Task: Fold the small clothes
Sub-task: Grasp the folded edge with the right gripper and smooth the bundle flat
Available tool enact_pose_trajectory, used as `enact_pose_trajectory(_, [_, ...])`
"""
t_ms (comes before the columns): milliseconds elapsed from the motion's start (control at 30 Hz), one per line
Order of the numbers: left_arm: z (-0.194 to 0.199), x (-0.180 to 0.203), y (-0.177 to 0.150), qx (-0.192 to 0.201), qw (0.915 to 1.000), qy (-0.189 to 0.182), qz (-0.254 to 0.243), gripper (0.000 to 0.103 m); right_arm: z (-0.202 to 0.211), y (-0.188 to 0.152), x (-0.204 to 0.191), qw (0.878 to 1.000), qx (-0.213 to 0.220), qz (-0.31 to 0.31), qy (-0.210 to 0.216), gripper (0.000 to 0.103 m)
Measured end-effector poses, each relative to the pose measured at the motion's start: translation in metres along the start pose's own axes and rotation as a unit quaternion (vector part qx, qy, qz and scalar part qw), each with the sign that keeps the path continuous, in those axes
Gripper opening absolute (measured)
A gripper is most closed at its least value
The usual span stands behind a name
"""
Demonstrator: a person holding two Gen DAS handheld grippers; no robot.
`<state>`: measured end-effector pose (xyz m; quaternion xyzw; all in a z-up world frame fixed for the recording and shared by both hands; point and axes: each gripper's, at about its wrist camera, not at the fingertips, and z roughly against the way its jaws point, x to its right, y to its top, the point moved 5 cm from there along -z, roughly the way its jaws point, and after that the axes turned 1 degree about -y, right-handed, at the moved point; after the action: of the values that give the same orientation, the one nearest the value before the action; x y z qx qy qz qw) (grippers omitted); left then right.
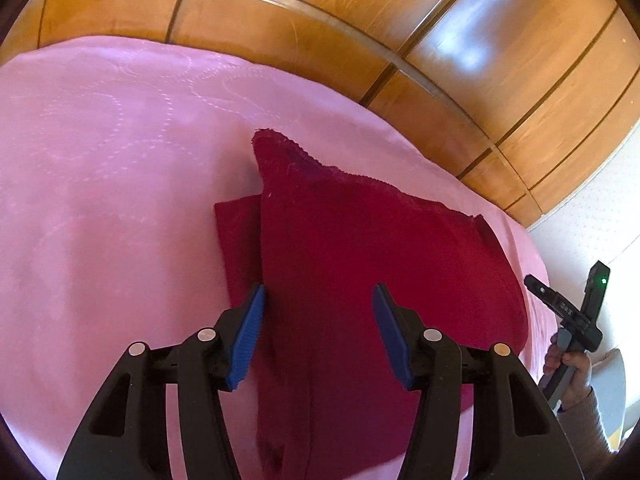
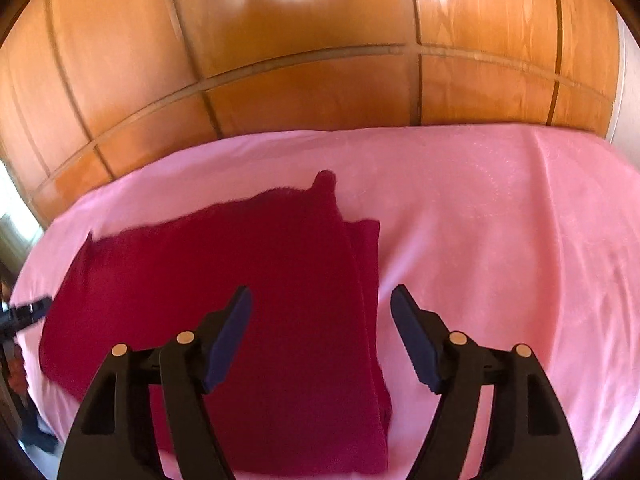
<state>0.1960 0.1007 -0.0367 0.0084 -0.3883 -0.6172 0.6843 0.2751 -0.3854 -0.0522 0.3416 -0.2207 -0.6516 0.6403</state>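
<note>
With both your left gripper [image 1: 318,332] and right gripper [image 2: 320,336] spread wide and empty above the partly folded dark red garment [image 1: 360,260] on the pink bedspread [image 1: 100,160], pinch its raised scalloped corner, since it looks light, soft and floppy.

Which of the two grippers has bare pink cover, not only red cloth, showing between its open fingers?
The right gripper: its gap spans the dark red garment's edge and bare pink bedcover. The left gripper frames only garment.
</note>
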Motion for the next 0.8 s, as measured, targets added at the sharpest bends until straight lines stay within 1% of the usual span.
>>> enact_pose_trajectory(33, [-0.005,0.0,0.003,-0.004,1.0,0.003,0.001,0.053,-0.009,0.004,0.003,1.0,-0.003,-0.007,-0.007,0.072])
enact_pose_trajectory(67, [-0.008,-0.001,0.005,-0.006,1.0,0.007,0.0,0.039,-0.017,0.007,0.006,1.0,-0.006,-0.014,-0.013,0.072])
enact_pose_trajectory(100, [-0.012,-0.001,0.007,-0.009,0.9997,0.022,-0.008,0.011,-0.022,0.009,0.007,1.0,-0.006,-0.019,-0.016,0.072])
enact_pose_trajectory(133, [-0.014,-0.001,0.01,-0.003,0.9988,0.045,-0.019,0.007,-0.027,0.01,0.008,1.0,-0.006,-0.022,-0.021,0.072])
enact_pose_trajectory(200, [-0.013,-0.002,0.019,0.019,0.9975,0.064,-0.025,0.007,-0.037,0.013,0.008,0.999,-0.005,-0.017,-0.034,0.072])
enact_pose_trajectory(267, [-0.021,-0.007,0.021,0.018,0.9945,0.1,-0.028,0.007,-0.05,0.009,0.011,0.998,-0.013,-0.016,-0.054,0.072])
enact_pose_trajectory(300, [-0.027,-0.009,0.02,0.013,0.9928,0.115,-0.03,0.007,-0.061,0.005,0.016,0.998,-0.025,-0.022,-0.061,0.072])
enact_pose_trajectory(333, [-0.037,-0.012,0.017,0.005,0.9898,0.138,-0.036,0.007,-0.07,0.0,0.019,0.997,-0.031,-0.025,-0.06,0.076])
enact_pose_trajectory(367, [-0.045,-0.013,0.015,0.0,0.9873,0.152,-0.046,0.007,-0.075,-0.003,0.022,0.997,-0.03,-0.034,-0.055,0.077])
enact_pose_trajectory(400, [-0.048,-0.012,0.013,0.0,0.9853,0.162,-0.054,0.008,-0.078,-0.004,0.027,0.997,-0.026,-0.055,-0.044,0.079])
enact_pose_trajectory(467, [-0.045,-0.008,0.013,0.003,0.9808,0.185,-0.061,0.009,-0.078,-0.003,0.029,0.997,-0.025,-0.059,-0.045,0.081])
enact_pose_trajectory(500, [-0.039,-0.004,0.012,0.01,0.9771,0.203,-0.064,0.015,-0.077,-0.004,0.028,0.997,-0.021,-0.057,-0.046,0.081])
enact_pose_trajectory(567, [-0.028,0.004,0.009,0.029,0.9703,0.229,-0.074,0.02,-0.076,-0.004,0.029,0.997,-0.02,-0.056,-0.047,0.082])
enact_pose_trajectory(600, [-0.021,0.008,0.007,0.043,0.9663,0.241,-0.08,0.025,-0.076,-0.004,0.03,0.997,-0.02,-0.057,-0.044,0.082])
enact_pose_trajectory(633, [-0.013,0.013,0.005,0.056,0.9635,0.248,-0.082,0.028,-0.076,-0.003,0.03,0.997,-0.02,-0.059,-0.043,0.082])
enact_pose_trajectory(667, [-0.008,0.015,0.002,0.065,0.9634,0.247,-0.082,0.034,-0.077,-0.003,0.03,0.997,-0.019,-0.058,-0.045,0.083])
enact_pose_trajectory(700, [0.0,0.021,-0.001,0.079,0.9637,0.242,-0.081,0.036,-0.077,-0.003,0.031,0.997,-0.019,-0.057,-0.046,0.085])
enact_pose_trajectory(800, [0.01,0.035,-0.009,0.096,0.9614,0.24,-0.095,0.037,-0.076,-0.005,0.03,0.997,-0.019,-0.059,-0.044,0.086])
